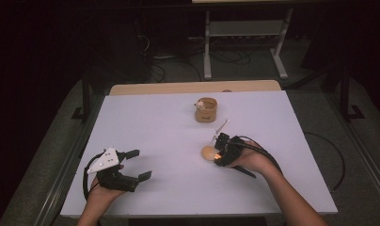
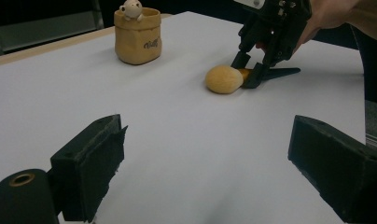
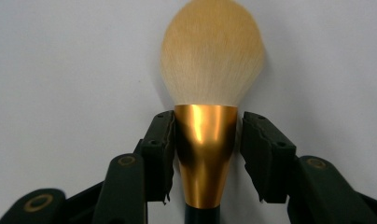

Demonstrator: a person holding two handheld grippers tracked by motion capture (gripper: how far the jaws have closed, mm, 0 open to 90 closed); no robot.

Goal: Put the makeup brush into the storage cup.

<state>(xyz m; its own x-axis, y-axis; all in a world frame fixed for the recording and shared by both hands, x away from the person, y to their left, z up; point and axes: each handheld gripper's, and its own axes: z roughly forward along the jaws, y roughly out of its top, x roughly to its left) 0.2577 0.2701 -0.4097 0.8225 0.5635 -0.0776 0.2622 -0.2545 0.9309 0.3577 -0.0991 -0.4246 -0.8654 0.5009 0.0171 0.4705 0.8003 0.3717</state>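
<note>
Presently found right gripper (image 3: 206, 154) narrowed around brush (image 3: 210, 74) ferrule, one pad apart; firmer closure needed before lifting.

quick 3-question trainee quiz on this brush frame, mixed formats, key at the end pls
1. True or false: the right gripper has its jaws on either side of the gold metal collar of the makeup brush with the fluffy tan head.
2. What sits in the mouth of the tan sack-shaped pot? A) a small pale animal figure B) a spoon C) a red lid
3. Fill in: the left gripper stands ____, nothing between its jaws.

Key
1. True; the left pad touches the collar, and a thin gap shows at the right pad.
2. A, the figure peeks over the rim.
3. open
</note>
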